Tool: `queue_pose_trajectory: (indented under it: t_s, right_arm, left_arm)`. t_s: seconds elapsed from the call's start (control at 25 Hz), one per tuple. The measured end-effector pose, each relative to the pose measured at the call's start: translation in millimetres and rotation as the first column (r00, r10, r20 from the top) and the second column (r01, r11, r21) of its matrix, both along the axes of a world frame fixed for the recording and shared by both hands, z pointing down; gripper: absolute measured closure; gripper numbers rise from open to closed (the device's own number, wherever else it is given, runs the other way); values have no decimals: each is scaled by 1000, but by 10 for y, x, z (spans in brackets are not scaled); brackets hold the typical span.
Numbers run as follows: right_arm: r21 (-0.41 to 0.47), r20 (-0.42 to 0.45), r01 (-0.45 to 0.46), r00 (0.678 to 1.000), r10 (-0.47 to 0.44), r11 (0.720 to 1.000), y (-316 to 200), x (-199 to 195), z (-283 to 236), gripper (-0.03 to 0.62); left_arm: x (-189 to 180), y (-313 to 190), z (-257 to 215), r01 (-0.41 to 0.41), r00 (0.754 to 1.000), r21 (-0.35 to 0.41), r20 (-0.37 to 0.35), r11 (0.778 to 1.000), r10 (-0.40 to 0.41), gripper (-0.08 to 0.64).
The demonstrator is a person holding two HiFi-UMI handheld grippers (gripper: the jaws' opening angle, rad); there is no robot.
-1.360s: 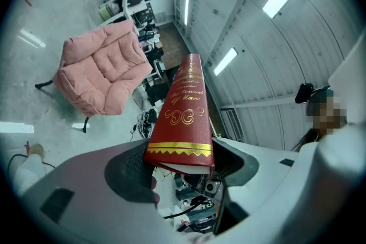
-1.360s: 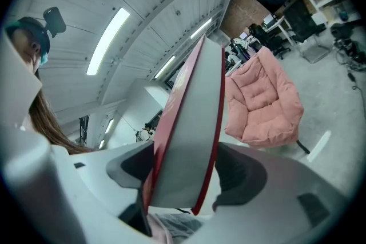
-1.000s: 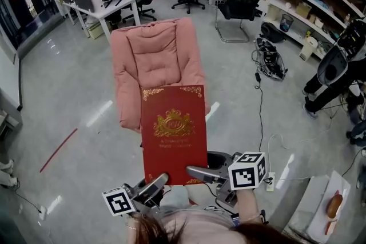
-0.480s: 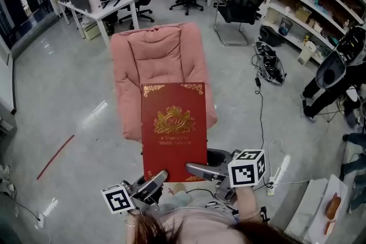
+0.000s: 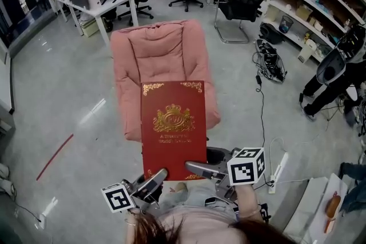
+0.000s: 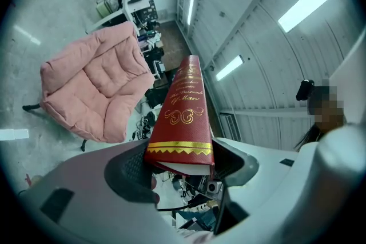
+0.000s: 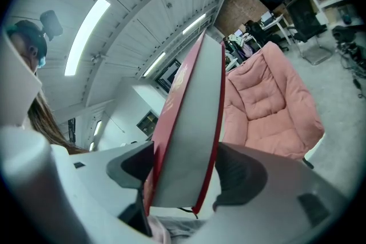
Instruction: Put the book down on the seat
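Near the front edge of the pink seat (image 5: 157, 60), in the air: red book (image 5: 173, 128), its near edge clamped between the fingers of the left gripper (image 5: 152, 181) and the right gripper (image 5: 197, 168).

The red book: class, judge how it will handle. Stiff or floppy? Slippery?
Probably stiff: the red book juts out unsagging, left gripper and right gripper clamping only its near edge. Its smooth cover may slip; the pink chair looks soft.

I stood on a glossy grey floor (image 5: 57, 88). A white desk (image 5: 117, 0) stood far left and black office chairs (image 5: 243, 0) farther back. Open shelves (image 5: 311, 0) lined the right wall, with cables (image 5: 269, 63) tangled below. Strip lights (image 7: 87, 36) glowed overhead.
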State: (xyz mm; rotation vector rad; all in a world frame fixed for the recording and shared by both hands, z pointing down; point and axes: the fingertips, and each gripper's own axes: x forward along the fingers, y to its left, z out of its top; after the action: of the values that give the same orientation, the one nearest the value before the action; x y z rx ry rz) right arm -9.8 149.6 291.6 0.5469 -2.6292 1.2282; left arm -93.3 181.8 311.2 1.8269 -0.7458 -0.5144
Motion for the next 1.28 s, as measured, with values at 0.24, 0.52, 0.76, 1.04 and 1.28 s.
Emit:
queue_pose_trajectory:
  t_s: [0.24, 0.52, 0.76, 1.04, 1.28]
  right_arm:
    - [-13, -2, 4, 1000, -4, 1000, -165, -35, 73, 262]
    - [-22, 0, 15, 1000, -15, 1000, -504, -99, 149, 262]
    - [-44, 7, 11, 1000, -10, 999, -910, -170, 131, 262]
    - [-64, 13, -1, 1000, 1, 998, -1292, -105, 339, 262]
    - [-73, 17, -4, 1000, 6, 997, -1646, -119, 525, 262]
  left_arm:
    - [-37, -167, 68, -3, 1000, -4, 11, 1000, 3, 281]
    - [-97, -490, 147, 12, 1000, -18, 11, 1000, -12, 281]
    - [-173, -893, 107, 18, 1000, -36, 16, 999, -18, 281]
    - [-117, -1288, 289, 12, 999, -45, 37, 999, -11, 279]
    - [-125, -1640, 474, 11, 998, -58, 55, 998, -7, 276]
